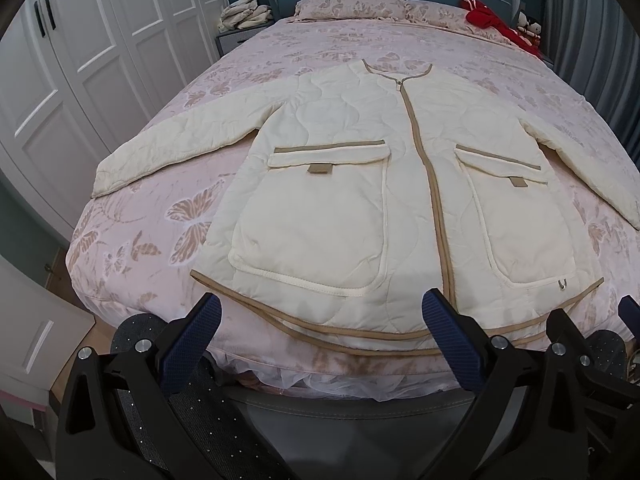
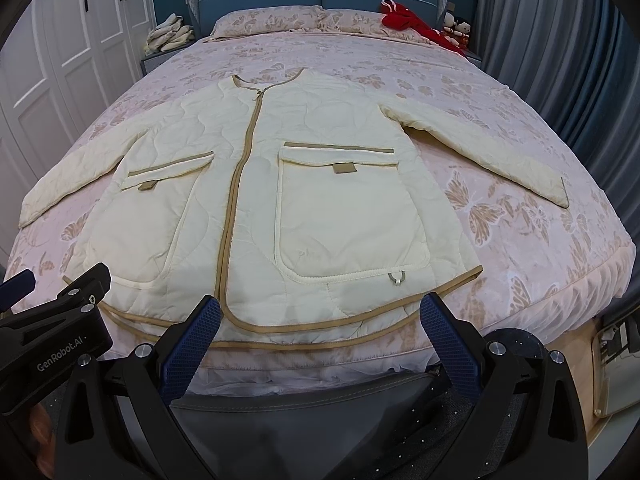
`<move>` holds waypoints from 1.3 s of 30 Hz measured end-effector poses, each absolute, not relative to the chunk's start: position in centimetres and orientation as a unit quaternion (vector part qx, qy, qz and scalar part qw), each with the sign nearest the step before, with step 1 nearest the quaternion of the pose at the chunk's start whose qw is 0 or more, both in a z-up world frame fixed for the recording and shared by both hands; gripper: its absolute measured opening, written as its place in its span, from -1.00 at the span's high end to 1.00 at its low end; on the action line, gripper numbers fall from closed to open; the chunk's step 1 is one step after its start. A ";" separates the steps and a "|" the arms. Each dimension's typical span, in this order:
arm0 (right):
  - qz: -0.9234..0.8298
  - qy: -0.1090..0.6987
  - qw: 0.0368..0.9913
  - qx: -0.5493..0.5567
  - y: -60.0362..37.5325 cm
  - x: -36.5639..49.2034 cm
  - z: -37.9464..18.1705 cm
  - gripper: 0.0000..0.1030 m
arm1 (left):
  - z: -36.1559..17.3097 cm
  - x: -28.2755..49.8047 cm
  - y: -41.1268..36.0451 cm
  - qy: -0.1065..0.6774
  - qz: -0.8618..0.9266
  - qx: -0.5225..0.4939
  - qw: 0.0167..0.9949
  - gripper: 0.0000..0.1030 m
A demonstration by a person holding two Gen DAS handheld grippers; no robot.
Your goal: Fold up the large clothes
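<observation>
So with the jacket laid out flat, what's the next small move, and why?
Probably reach the left gripper toward the left sleeve to fold it inward: the jacket lies flat and zipped, both sleeves spread, and both grippers, right one included, are open at the hem.

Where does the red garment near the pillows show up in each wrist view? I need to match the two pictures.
Left wrist view: the red garment lies at the upper right, by the head of the bed.
Right wrist view: the red garment also lies at the upper right, closer to the centre.
Shared landmark: the cream jacket's tan zipper line, right of centre in the left view, left of centre in the right.
</observation>
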State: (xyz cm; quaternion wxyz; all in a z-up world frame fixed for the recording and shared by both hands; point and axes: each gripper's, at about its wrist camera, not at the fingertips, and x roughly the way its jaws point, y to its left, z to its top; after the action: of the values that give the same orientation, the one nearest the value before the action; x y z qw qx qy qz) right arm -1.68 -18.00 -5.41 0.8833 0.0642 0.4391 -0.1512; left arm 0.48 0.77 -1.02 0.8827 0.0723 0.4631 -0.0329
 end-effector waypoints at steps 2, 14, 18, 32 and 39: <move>-0.151 0.439 0.884 0.064 -18.0 -1.7 -5.4 -0.90 | -0.9 0.5 0.7 0.463 -0.033 0.073 0.883 -0.91; -0.151 0.440 0.883 0.064 -18.1 -1.7 -5.4 -0.90 | -1.0 0.5 0.8 0.466 -0.032 0.073 0.881 -0.91; -0.151 0.440 0.883 0.064 -18.0 -1.7 -5.5 -0.90 | -1.1 0.5 0.9 0.466 -0.031 0.074 0.881 -0.91; -0.153 0.438 0.884 0.065 -18.6 -1.7 -5.7 -0.90 | -1.5 1.0 1.1 0.477 -0.029 0.068 0.876 -0.91; -0.156 0.437 0.883 0.074 -19.9 -0.9 -5.4 -0.90 | -1.2 1.8 1.1 0.480 -0.020 0.069 0.874 -0.91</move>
State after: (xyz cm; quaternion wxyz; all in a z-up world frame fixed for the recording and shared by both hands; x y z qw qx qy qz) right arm -0.88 -19.94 -5.42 0.8826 0.0739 0.4373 -0.1559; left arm 1.81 1.07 -1.17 0.8745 0.0688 0.4797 -0.0201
